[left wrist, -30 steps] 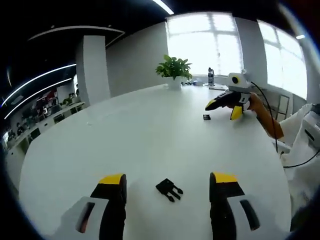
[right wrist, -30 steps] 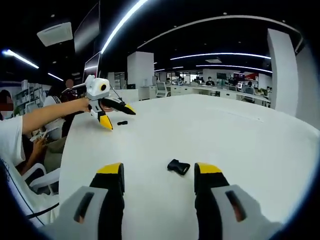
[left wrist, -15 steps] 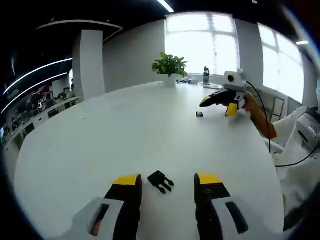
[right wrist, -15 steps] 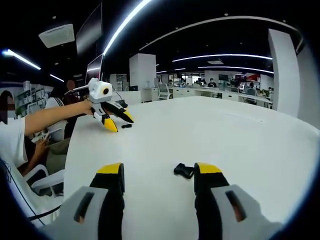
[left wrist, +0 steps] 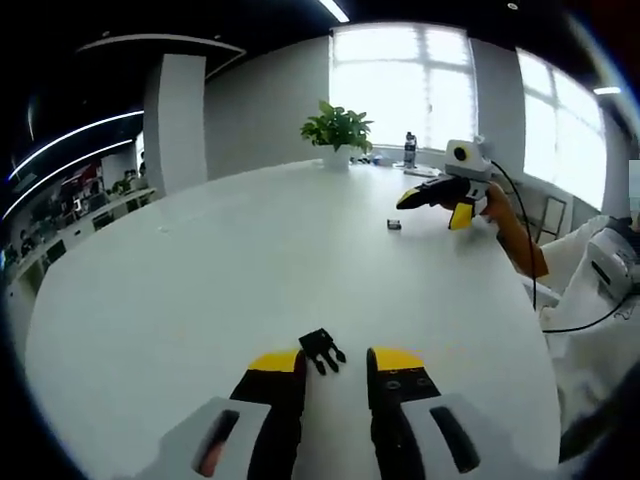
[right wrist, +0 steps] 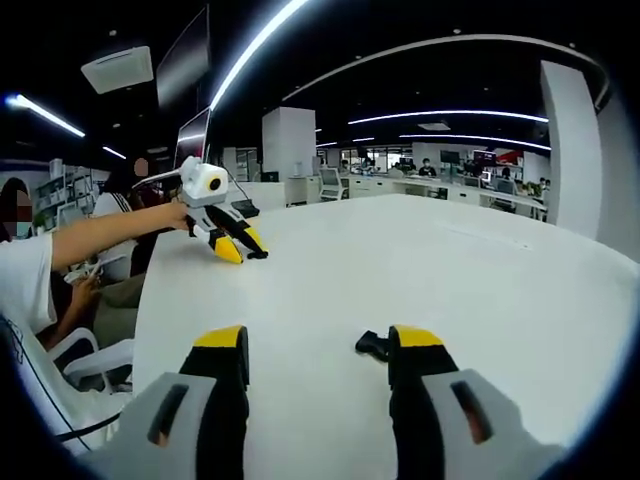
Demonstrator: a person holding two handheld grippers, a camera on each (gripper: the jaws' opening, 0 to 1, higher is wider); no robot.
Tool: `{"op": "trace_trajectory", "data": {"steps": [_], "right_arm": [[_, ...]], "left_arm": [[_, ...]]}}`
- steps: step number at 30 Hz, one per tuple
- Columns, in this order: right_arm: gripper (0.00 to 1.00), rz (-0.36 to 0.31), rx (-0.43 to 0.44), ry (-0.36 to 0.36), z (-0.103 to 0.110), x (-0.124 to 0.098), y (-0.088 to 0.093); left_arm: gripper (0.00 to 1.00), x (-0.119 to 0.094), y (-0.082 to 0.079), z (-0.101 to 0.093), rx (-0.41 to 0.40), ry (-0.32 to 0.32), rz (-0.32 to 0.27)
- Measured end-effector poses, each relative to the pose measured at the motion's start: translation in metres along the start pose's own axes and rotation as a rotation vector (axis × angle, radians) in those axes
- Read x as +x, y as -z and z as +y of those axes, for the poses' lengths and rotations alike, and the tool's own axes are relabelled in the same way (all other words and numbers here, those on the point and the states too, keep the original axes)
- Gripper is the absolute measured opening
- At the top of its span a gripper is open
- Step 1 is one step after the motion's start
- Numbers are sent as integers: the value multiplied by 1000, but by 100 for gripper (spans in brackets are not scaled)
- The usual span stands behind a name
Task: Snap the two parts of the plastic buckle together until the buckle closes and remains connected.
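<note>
Buckle halves lie well apart on the white table, and that spread is my biggest worry: each has to be lifted cleanly before anything can snap. My left gripper has its fingers narrowed to a small gap, with the pronged half just ahead of the tips and not yet between them; if I close from here I judge the tips would nudge it away. My right gripper has its fingers wide apart, and the socket half sits touching or just beside the inner edge of the right finger, well off centre. Closing now would likely push it sideways or pinch one corner, leaving it skewed for mating.
</note>
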State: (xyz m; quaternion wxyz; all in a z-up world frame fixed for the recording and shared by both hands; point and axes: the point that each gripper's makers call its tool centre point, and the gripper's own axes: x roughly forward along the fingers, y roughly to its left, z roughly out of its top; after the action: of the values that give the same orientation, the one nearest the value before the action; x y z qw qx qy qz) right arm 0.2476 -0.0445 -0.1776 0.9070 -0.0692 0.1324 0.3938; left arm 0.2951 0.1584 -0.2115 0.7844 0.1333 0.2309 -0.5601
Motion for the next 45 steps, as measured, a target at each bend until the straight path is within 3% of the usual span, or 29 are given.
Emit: {"op": "trace_trajectory", "data": {"steps": [15,22,27,45], "right_arm": [[56,-3,2,2,-1,-1,1],[56,-4,1,-2,1,0,1],[56,-3,2,0,2,-1,1],[56,-5,2,-4,4,-1,2]], "left_arm": [[19,-7,5,0,-6,-2,18],[6,-7,5,5,7,1,17],[0,-5,5,-2,12,7,10],[0,-1,3,-17,18,20,12]]}}
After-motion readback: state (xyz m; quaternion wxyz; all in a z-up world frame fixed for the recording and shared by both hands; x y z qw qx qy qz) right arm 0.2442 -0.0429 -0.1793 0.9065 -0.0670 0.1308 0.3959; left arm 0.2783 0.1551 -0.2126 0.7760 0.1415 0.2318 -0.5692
